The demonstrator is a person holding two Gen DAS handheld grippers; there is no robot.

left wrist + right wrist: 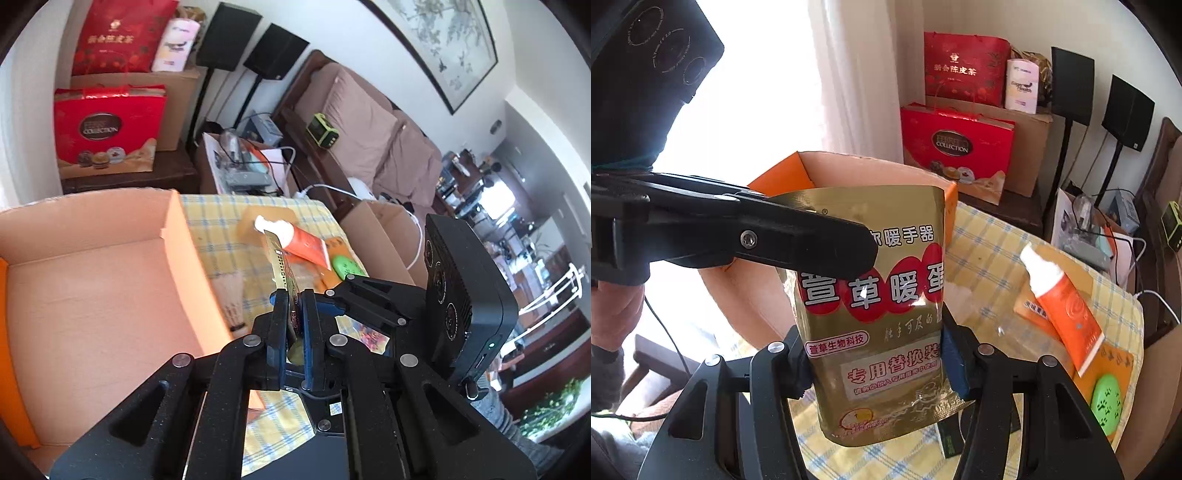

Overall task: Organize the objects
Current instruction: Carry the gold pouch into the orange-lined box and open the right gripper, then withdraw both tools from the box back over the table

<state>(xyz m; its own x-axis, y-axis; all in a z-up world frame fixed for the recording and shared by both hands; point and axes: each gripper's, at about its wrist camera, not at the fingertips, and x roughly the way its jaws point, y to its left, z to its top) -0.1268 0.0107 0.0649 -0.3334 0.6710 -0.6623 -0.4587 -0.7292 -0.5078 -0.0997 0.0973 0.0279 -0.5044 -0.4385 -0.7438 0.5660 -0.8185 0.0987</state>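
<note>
Both tools carry 1 object. My left gripper is clamped on the thin edge of the gold pouch, its blue pads pressed flat on either side. My right gripper spans the same gold pouch across its lower width, pads against both side edges, so I count it as gripped there too. In the right wrist view the left tool's black finger crosses the pouch's upper corner at 10 o'clock.

Outward from the tools, the pouch hangs clear of the yellow checked tablecloth, upright, with the open cardboard box at 9 o'clock of my left gripper. The stretch of box floor I can see is bare; I cannot tell about the rest.

Left on the cloth:
1. the orange tube with a white cap, at 3 o'clock of the pouch, lying across a tan packet;
2. the green round case, at 4 o'clock;
3. a shuttlecock, just beside the box wall;
4. a small dark packet below the pouch, partly hidden.

I judge the sorting early: 1 item in transit, at least 4 waiting.
</note>
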